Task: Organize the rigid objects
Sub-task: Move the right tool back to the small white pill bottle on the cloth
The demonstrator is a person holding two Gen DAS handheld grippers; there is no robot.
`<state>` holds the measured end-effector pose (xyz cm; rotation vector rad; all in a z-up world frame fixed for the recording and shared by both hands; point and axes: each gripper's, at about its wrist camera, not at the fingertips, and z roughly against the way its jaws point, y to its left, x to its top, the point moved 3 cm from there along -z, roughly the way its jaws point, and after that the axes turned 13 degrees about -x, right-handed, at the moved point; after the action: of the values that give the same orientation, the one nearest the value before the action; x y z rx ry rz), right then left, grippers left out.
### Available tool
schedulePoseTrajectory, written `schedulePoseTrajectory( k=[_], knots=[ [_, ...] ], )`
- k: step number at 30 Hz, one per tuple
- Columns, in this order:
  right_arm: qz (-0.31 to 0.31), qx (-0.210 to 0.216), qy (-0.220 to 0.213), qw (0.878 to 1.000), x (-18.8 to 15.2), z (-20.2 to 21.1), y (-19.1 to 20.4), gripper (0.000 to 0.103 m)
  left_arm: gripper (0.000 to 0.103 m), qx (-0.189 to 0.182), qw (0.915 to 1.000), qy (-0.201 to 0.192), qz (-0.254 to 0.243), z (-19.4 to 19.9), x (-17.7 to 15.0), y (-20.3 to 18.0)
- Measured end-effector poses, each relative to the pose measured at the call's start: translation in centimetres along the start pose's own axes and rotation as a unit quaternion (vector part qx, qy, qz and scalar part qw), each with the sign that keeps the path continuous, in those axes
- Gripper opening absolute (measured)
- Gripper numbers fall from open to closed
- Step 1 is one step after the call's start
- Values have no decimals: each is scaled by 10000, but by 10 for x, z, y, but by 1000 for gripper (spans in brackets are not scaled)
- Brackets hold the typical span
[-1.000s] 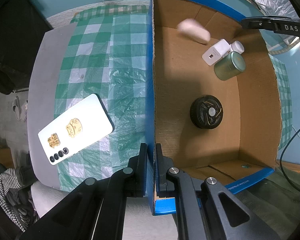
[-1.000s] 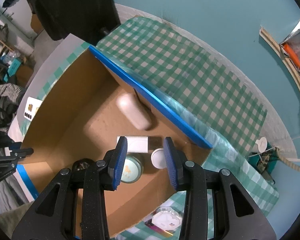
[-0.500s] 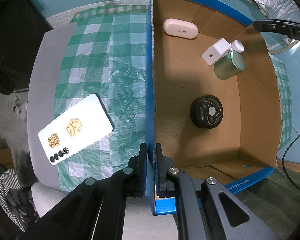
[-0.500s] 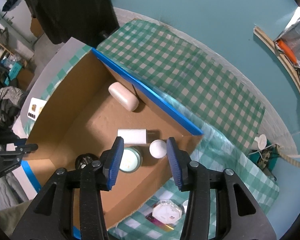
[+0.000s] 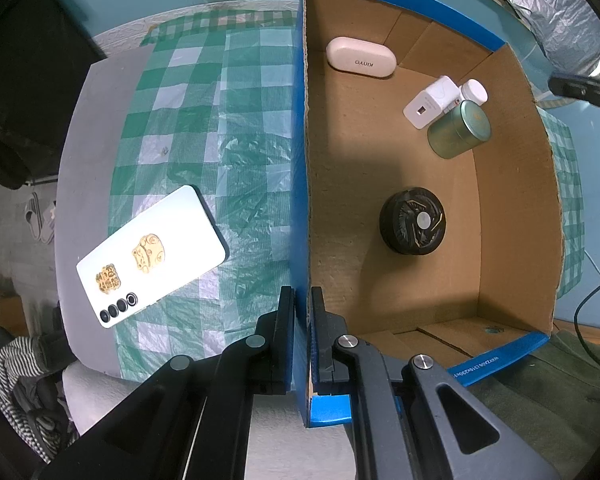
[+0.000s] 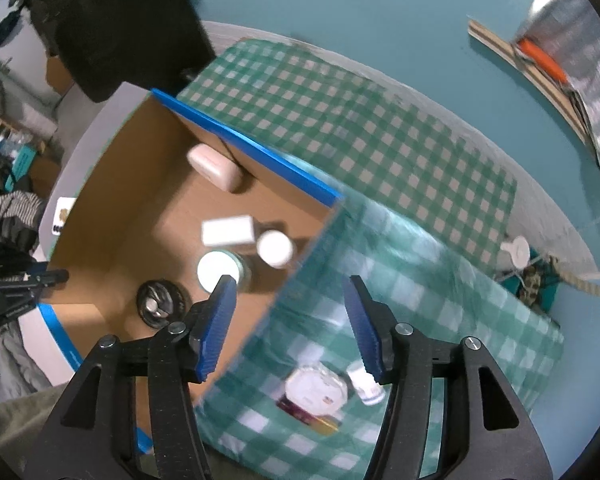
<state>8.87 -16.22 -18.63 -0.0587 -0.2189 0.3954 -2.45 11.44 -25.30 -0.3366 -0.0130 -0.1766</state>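
Tabletop: grey surface, bare along its left edge.
Tablecloth: green-and-white check under clear plastic film, spread over the tabletop.
Wall: teal, behind the tabletop.
Striped fabric: black-and-white, bunched below the tabletop's near-left corner.
Foil sheet: silver, crinkled, at upper right against the wall.
Rope: beige, beyond the tabletop's right edge.
Cable: thin, dark, looping at the right.

left tool: showing black fingers, black arms, silver screws
right tool: showing ribbed blue pads, black arms, silver screws
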Motion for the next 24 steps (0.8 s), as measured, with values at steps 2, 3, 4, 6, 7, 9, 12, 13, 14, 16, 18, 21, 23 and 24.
schedulePoseTrajectory(
  k=[2,3,4,6,7,9,12,13,14,16,18,21,23,24],
  knots=[
    [-130,-39,79,9999,-9,-4,-11,57,6,-5,10000,0,4,0,0,0],
    [-182,-56,117,9998,-12,-5,-16,57,6,-5,10000,2,4,0,0,0],
    [-257,-82,179,9995,-17,-8,-22,57,6,-4,10000,2,5,0,0,0],
    [-348,-122,255,9990,-24,-12,-30,58,6,-2,10000,1,2,0,0,0],
    [-410,-146,313,9986,-29,-16,-35,58,6,5,10000,2,-2,0,0,0],
    [-493,-178,389,9979,-36,-21,-41,58,6,12,10000,8,-5,0,-1,0],
    [-570,-215,495,9969,-47,-31,-48,58,6,16,10000,13,-5,0,-1,0],
    [-578,-222,521,9967,-51,-33,-50,58,6,17,10000,13,-7,0,-1,0],
    [-575,-240,562,9965,-55,-38,-52,58,6,16,10000,10,-7,0,-1,0],
    [-569,-278,655,9958,-63,-46,-55,58,6,18,10000,11,-8,0,-1,0],
    [-618,-282,789,9946,-71,-56,-57,58,6,14,10000,7,1,0,-1,0],
    [-859,-246,1029,9907,-82,-69,-63,58,6,17,10000,6,8,0,-1,-1],
    [-1179,-237,1202,9854,-89,-78,-68,58,6,19,10000,9,11,0,-1,-1],
    [-1378,-236,1284,9818,-92,-82,-72,58,6,20,10000,9,9,0,-1,-1]
  ],
)
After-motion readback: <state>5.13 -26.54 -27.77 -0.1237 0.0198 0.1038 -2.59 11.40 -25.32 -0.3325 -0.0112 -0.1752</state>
